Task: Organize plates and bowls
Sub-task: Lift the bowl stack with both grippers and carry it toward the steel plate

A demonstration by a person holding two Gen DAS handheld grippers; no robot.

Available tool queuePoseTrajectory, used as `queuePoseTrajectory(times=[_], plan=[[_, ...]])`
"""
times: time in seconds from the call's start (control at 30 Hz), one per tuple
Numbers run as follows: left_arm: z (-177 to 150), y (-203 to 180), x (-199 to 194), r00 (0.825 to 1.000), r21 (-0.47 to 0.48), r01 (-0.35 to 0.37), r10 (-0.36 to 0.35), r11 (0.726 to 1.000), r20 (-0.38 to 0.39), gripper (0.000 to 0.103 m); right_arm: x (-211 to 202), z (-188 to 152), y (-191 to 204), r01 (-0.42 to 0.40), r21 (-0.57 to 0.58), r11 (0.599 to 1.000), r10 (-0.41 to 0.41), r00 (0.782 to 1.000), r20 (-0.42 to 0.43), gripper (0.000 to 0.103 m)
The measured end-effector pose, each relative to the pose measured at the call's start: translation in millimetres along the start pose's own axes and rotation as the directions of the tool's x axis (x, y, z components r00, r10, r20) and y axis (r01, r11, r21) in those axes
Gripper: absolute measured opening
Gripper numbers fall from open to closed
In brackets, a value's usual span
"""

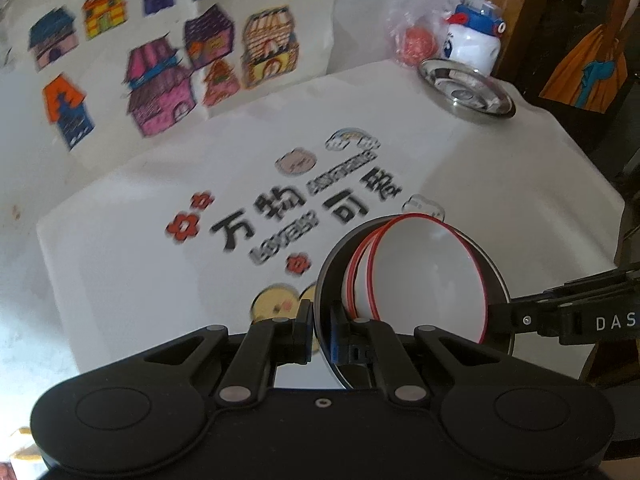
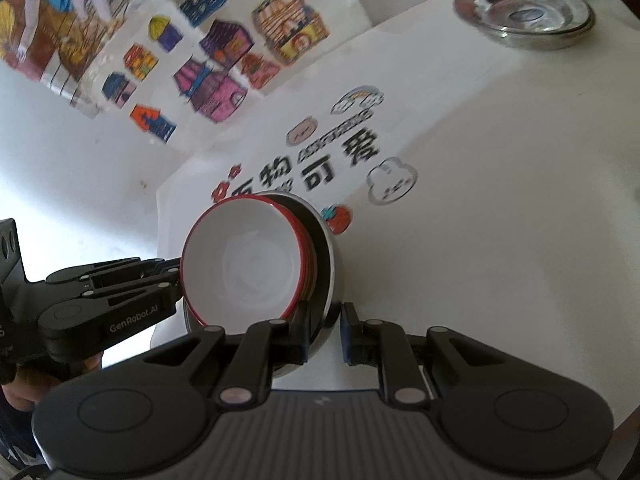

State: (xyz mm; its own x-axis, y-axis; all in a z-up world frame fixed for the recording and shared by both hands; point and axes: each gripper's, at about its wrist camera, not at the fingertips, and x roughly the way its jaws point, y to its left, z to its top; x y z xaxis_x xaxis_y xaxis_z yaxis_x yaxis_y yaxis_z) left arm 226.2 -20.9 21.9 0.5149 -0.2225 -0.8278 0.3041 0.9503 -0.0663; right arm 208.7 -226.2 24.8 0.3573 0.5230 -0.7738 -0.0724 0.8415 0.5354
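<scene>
- Well, on my left side, the left gripper [image 1: 322,330] is pinched onto the near rim of the black plate [image 1: 332,272]; its pads sit tight on either face of the edge.
- Nested in that plate are two red-rimmed white bowls [image 1: 424,276]. The whole stack is tipped on edge and, I judge, held just off the white table [image 1: 140,264] near its front.
- Across the stack, the right gripper [image 2: 325,334] straddles the opposite rim of the plate. I see a sliver of gap beside one pad, so I cannot tell whether it is clamped or only loosely around the edge.
- Far right at the back corner sits a steel dish [image 1: 466,88], well apart from the stack, with a white-and-blue bottle [image 1: 474,36] just behind it.
- My read: I am mid-carry with the gathered stack, and placing it is not yet done.
- Next I would level the stack before moving it, since the tilted bowls could slide out. Then I would set it down flat and release one side at a time.
</scene>
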Motion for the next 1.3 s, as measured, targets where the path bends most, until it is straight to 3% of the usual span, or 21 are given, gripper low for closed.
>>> queuePoseTrajectory(times=[0.83, 1.3], plan=[[127, -90, 80, 0.986, 0.073, 0.141, -0.146, 0.987, 0.079, 0.005, -44, 85, -127, 0.054, 0.16, 0.986, -0.082, 0.981, 0.175, 0.018], [172, -124, 109, 0.978, 0.073, 0.17, -0.177, 0.983, 0.111, 0.005, -64, 120, -163, 0.061, 0.206, 0.977, -0.114, 0.961, 0.252, 0.018]])
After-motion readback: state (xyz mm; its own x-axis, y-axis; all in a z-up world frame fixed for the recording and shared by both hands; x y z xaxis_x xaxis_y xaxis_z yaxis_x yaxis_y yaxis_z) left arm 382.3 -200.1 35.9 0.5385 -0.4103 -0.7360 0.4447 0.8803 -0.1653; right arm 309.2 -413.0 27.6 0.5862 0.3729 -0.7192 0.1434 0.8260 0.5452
